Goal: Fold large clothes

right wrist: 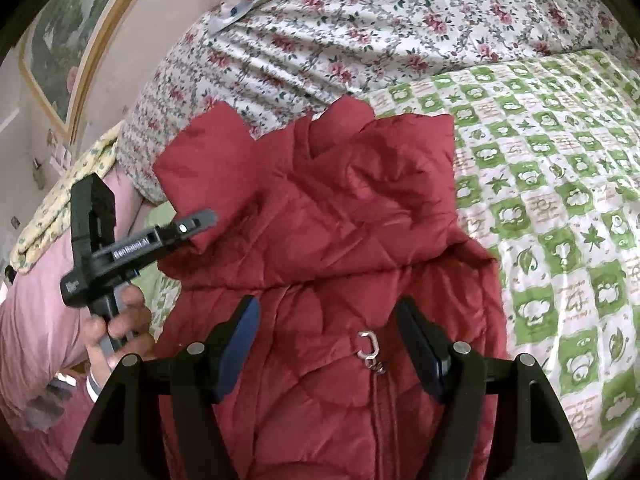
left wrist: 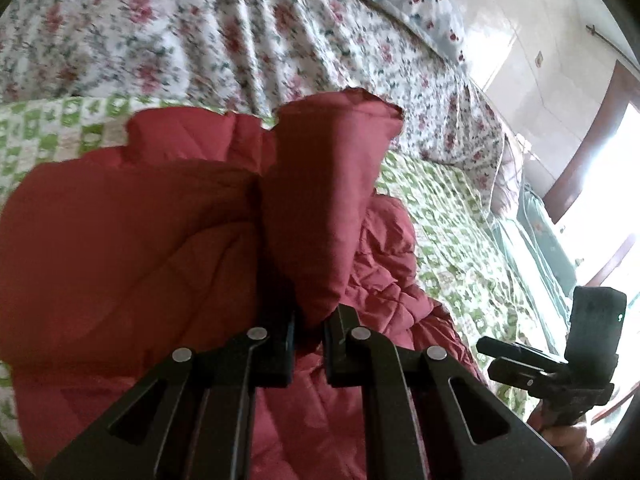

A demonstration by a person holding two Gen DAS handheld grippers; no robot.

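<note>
Both grippers work over a red quilted jacket [right wrist: 320,216] spread on a bed. Seen from its own camera, the left gripper [left wrist: 309,344] is clenched on a sleeve [left wrist: 320,200] of that jacket: its two fingers [left wrist: 280,344] stand close together with a fold of red cloth pinched between them, and the sleeve rises from the grip with its open cuff at the far end. The right gripper [right wrist: 328,344] is released, its blue-padded fingers [right wrist: 236,340] spread wide above the jacket's front, with no cloth between them.

Only the right wrist view shows the jacket's front: the zip with its metal pull [right wrist: 370,350] lies between the open fingers, and the collar end points toward the head of the bed. That view also shows the left gripper [right wrist: 200,222] from the side, held in the person's hand [right wrist: 116,320], its tip at the sleeve edge, and a framed picture [right wrist: 68,40] on the wall. The left wrist view in turn shows the right gripper [left wrist: 486,356] low at the right edge, and a bright window [left wrist: 608,184] beyond the bed.

Under the jacket lies a green and white checked cover [right wrist: 560,200]; beyond it is a rose-patterned quilt [right wrist: 400,20].
</note>
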